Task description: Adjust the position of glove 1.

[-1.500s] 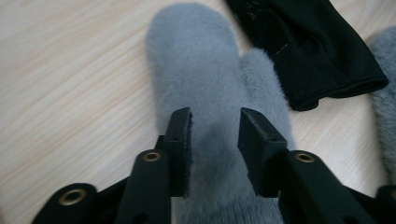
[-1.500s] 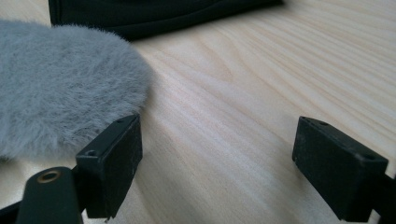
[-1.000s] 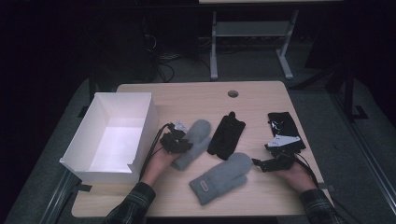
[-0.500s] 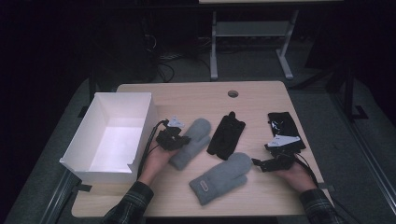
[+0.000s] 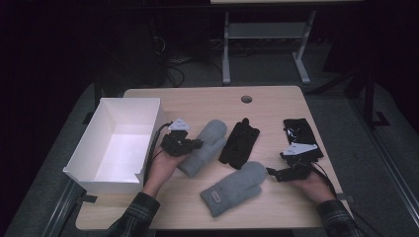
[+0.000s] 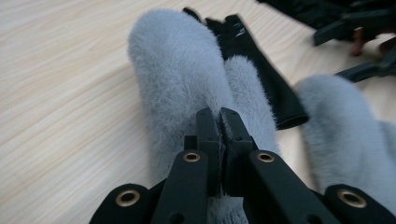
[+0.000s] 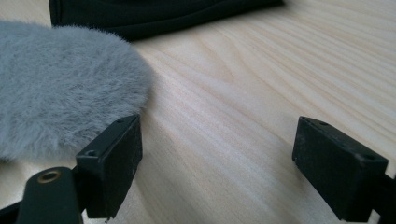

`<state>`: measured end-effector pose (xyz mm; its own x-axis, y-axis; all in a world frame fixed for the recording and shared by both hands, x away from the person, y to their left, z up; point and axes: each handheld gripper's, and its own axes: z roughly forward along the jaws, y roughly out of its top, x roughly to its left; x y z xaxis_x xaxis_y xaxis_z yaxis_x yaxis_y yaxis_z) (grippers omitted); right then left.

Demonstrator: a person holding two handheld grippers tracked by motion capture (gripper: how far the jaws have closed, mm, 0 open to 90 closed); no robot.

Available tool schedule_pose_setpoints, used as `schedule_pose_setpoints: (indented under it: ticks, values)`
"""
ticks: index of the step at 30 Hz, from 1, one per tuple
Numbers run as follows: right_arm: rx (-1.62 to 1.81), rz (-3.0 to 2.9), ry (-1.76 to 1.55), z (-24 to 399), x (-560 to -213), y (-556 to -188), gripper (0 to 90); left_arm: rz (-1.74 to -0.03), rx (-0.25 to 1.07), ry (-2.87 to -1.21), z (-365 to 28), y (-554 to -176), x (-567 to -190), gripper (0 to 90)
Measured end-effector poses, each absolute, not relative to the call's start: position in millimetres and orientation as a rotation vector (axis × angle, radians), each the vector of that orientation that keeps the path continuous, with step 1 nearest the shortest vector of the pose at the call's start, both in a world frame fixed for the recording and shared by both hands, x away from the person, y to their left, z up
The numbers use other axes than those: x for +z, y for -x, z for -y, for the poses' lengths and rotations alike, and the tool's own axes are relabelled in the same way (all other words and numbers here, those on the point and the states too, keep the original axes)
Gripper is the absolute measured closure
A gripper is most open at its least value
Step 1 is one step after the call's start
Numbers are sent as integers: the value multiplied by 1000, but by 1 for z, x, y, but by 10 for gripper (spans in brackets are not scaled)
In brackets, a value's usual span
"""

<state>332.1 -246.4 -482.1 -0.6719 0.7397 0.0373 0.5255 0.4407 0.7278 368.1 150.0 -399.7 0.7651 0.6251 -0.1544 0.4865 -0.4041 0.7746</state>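
Left gripper view: jaws of left gripper (image 6: 219,122) clamped on fuzz of upper grey mitten (image 6: 187,88), near white box (image 5: 118,143). Thin pinch; could slip mid-lift. Farther right, right gripper (image 7: 217,163) gaping beside lower grey mitten (image 7: 60,84), grasping nothing.

High view fixed above, facing forward and down on the bench (image 5: 207,101), left gripper view close along its hand-held gripper (image 6: 219,122), right gripper view low, grey mitten (image 7: 56,79) ahead shared.
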Motion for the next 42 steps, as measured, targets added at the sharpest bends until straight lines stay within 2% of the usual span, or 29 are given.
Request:
schedule_pose_setpoints:
  ticks: [16,27,42]
  values:
    - [1065,-2410,-1087,246,-482,-332,161,-610,16,-2104,-122,-343,-381,880]
    - [1065,-2410,-1086,246,-482,-332,161,-483,-104,-2149,-93,-328,-387,880]
    - [1066,-2410,-1082,246,-482,-332,161,-480,-194,-2163,-76,-319,-400,880]
